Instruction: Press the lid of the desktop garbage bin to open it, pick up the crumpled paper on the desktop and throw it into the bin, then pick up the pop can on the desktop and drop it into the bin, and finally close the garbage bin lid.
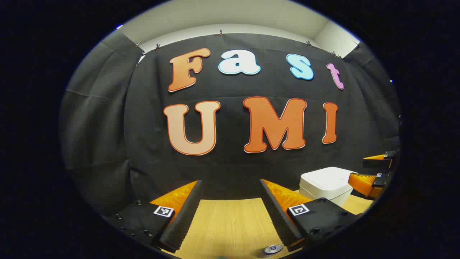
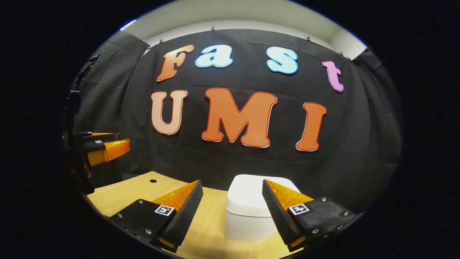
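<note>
Status: looks like the very start, or else the very end; I can't tell which from here.

Bin (image 2: 248, 208) sits on the bench (image 2: 140, 187), lid (image 2: 251, 190) down and flat. In the right gripper view it's dead ahead of my right claw (image 2: 231, 201), just beyond the fingertips and partly framed between them. Not touching as far as I can see. Right claw is spread wide, nothing between the fingers.

Left claw (image 1: 230, 201) is also spread, empty, hovering over bare bench (image 1: 230, 223). From the left gripper view the bin (image 1: 325, 185) is off to the right, with my right claw (image 1: 370, 172) just beside it, high on its far side. From the right gripper view, the left claw (image 2: 102, 149) hangs well off to the left, above the bench.

Crumpled paper: can't locate it. Pop can: there's a small round metallic thing (image 1: 273, 249) at the bottom edge of the left gripper view, below the left claw, possibly the can's top, but too cropped to call.

My read: the lid press is not yet done, so all four steps remain: open, paper in, can in, close. The right claw is the one lined up for the press. Caveat: a shut lid with both claws empty would also fit a finished run.
</note>
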A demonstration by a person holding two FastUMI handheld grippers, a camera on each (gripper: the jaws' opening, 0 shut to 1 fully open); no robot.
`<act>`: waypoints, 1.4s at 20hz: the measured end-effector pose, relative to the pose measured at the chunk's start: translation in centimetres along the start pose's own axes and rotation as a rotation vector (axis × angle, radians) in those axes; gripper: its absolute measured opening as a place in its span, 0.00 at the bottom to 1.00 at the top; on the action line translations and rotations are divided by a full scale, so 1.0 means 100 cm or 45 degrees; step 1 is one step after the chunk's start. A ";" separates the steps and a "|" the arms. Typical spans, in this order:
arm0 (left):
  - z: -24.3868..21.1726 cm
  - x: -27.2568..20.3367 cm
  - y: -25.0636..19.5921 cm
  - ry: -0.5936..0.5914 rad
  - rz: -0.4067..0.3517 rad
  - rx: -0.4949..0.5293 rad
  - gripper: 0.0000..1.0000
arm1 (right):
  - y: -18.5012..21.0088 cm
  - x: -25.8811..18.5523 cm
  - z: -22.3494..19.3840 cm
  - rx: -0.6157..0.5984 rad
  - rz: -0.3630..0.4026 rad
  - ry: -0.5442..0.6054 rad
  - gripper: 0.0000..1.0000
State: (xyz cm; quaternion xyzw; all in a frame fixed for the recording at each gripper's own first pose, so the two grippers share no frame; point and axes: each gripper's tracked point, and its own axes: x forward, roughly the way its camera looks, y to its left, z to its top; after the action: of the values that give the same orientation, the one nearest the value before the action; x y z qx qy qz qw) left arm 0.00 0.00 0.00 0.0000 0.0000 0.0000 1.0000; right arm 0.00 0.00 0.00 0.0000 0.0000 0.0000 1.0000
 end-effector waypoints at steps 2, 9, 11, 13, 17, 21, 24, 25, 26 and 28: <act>0.003 -0.003 0.002 -0.003 0.027 0.013 1.00 | -0.003 0.003 -0.005 0.007 0.031 0.006 1.00; -0.010 -0.009 0.028 0.034 0.106 0.003 1.00 | -0.017 0.011 -0.022 0.039 0.008 0.074 1.00; -0.013 -0.003 0.034 0.044 0.089 0.019 1.00 | -0.018 0.011 -0.014 0.038 -0.032 0.059 1.00; -0.014 0.001 0.033 0.034 0.050 0.022 1.00 | -0.014 0.012 -0.004 0.040 -0.065 0.035 1.00; -0.020 0.008 0.034 0.047 -0.020 0.050 1.00 | -0.016 0.013 0.005 0.021 -0.151 0.020 1.00; -0.031 0.013 0.042 0.076 -0.050 0.043 1.00 | -0.027 0.018 0.011 0.029 -0.232 0.032 1.00; -0.042 0.013 0.049 0.106 -0.044 0.037 1.00 | -0.044 0.023 0.013 0.018 -0.289 0.052 0.98; -0.043 0.013 0.051 0.112 -0.041 0.039 1.00 | -0.049 0.023 0.013 0.010 -0.304 0.060 0.95; -0.044 0.013 0.053 0.115 -0.036 0.044 1.00 | -0.056 0.025 0.013 0.003 -0.323 0.067 0.90; -0.047 0.011 0.056 0.119 -0.024 0.050 0.99 | -0.066 0.030 0.016 0.004 -0.343 0.079 0.67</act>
State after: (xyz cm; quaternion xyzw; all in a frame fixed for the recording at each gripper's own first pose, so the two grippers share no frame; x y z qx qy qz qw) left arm 1.10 5.65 -4.75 0.0196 0.0468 -0.0093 0.9987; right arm 3.04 -6.56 1.60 0.0015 0.0311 -0.1343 0.9904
